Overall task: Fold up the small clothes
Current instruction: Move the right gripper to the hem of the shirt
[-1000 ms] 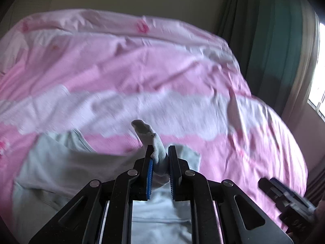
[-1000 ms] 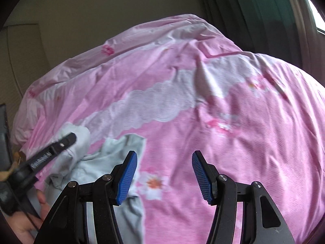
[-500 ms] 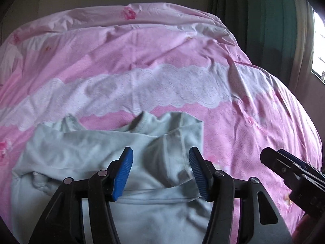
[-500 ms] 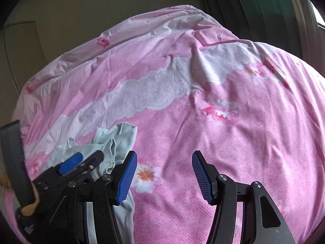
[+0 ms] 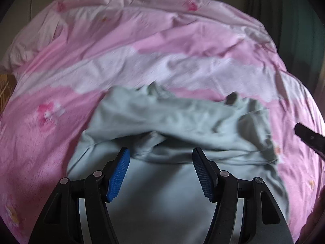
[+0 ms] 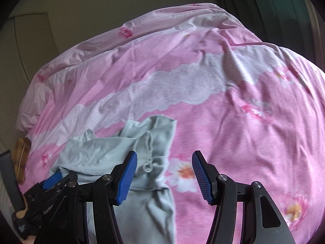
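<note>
A small pale grey-green garment (image 5: 172, 126) lies rumpled on the pink bed cover, its upper part folded over the lower part. It also shows in the right wrist view (image 6: 113, 154), with a thin strap loop (image 6: 149, 152) lying on it. My left gripper (image 5: 160, 172) is open and empty, held over the garment's near part. My right gripper (image 6: 164, 178) is open and empty, over the garment's right edge and the pink cover. The left gripper (image 6: 50, 183) shows at the lower left of the right wrist view.
The pink floral bed cover (image 6: 233, 122) with a white lace band (image 6: 172, 89) fills both views. Dark green curtains (image 6: 284, 6) hang at the far right. A beige wall (image 6: 81, 10) stands behind the bed. A brown patterned object (image 6: 21, 154) lies at the bed's left edge.
My left gripper let go of the garment's fabric and opened, then drew back and swung left. The folded part now lies flat. My right gripper stayed open and shifted slightly toward the garment.
</note>
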A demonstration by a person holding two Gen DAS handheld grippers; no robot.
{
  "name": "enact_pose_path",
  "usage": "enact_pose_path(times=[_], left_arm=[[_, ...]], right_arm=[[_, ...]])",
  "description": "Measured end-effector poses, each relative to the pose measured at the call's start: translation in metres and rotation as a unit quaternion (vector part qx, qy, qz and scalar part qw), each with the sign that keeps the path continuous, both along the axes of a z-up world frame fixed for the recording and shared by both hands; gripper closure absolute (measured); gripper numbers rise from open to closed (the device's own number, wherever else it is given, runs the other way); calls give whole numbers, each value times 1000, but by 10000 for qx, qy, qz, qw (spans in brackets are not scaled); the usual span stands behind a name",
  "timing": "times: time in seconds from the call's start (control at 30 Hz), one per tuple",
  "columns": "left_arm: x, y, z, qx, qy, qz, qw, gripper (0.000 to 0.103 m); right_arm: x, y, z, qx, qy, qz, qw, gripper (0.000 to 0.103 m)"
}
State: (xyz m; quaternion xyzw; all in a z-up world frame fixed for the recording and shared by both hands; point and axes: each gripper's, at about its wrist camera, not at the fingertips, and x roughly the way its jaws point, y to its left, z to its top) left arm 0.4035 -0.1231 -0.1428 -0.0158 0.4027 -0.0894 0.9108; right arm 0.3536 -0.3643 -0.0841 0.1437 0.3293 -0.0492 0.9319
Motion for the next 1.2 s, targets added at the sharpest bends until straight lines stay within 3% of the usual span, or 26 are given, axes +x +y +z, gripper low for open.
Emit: enact_pose_path(times=[0.73,0.93,1.1,1.2], left_arm=[[24,28,3,240,-19,437,9988,40],[17,39,-3,102,71,502,9987,40],[15,40,-5,31,98,529,9985,39],[15,43,-5,-44,111,535,9985,40]], right_arm=[[24,38,-7,-171,88,289,9994,46],[29,43,-15,-105,174,375,9991,46],[30,64,-9,-166,59,801,9966,46],[31,48,-10,-355,55,493,9981,46]])
